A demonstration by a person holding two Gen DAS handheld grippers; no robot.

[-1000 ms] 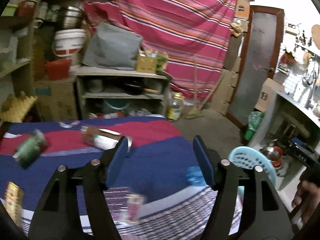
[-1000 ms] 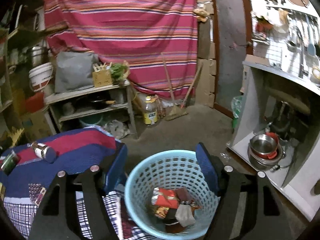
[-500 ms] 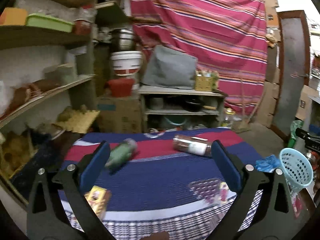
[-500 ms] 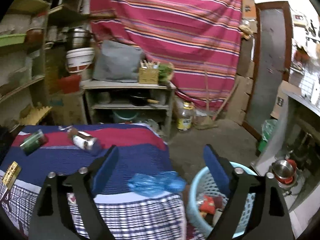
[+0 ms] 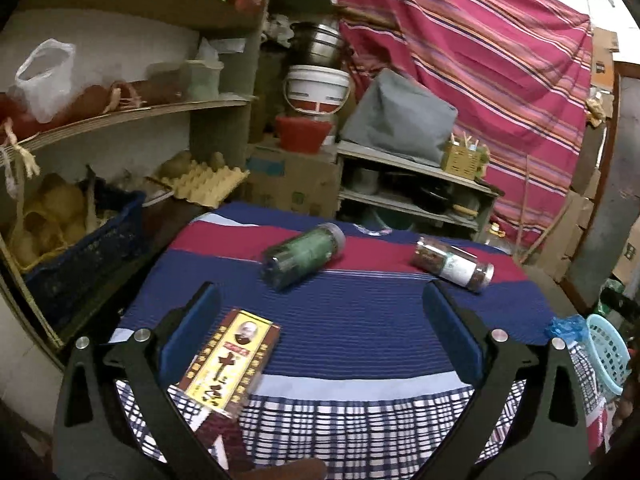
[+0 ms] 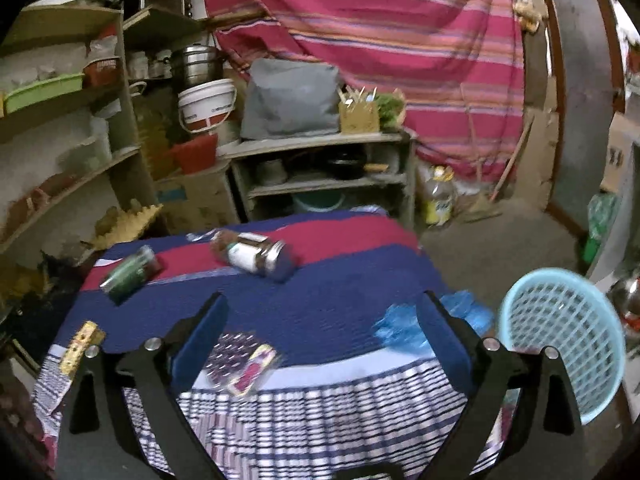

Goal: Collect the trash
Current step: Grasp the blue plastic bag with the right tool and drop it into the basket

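Note:
A table under a blue and red striped cloth (image 5: 360, 320) holds the trash. On it lie a green jar (image 5: 304, 256) and a brown jar with a white label (image 5: 454, 264), both on their sides. A red and yellow box (image 5: 228, 364) sits at the near edge, just inside the left finger of my wide open left gripper (image 5: 320, 328). My right gripper (image 6: 322, 336) hovers over the near edge with its jaws opening and nothing pressed between them. A small packet (image 6: 248, 364) lies below it, and a crumpled blue plastic bag (image 6: 400, 328) sits by its right finger. A light blue basket (image 6: 560, 340) stands on the floor to the right.
Wooden shelves (image 5: 120, 116) crowded with bags and tubs line the left wall, with an egg tray (image 5: 208, 184) beside the table. A low shelf unit (image 6: 320, 168) and cardboard boxes stand behind it, before a striped curtain (image 6: 380, 20). Bare floor lies to the right.
Both views have swung left, from the basket and floor onto the table. Both pairs of jaws stand wider than before. The red and yellow box has come between the left fingers.

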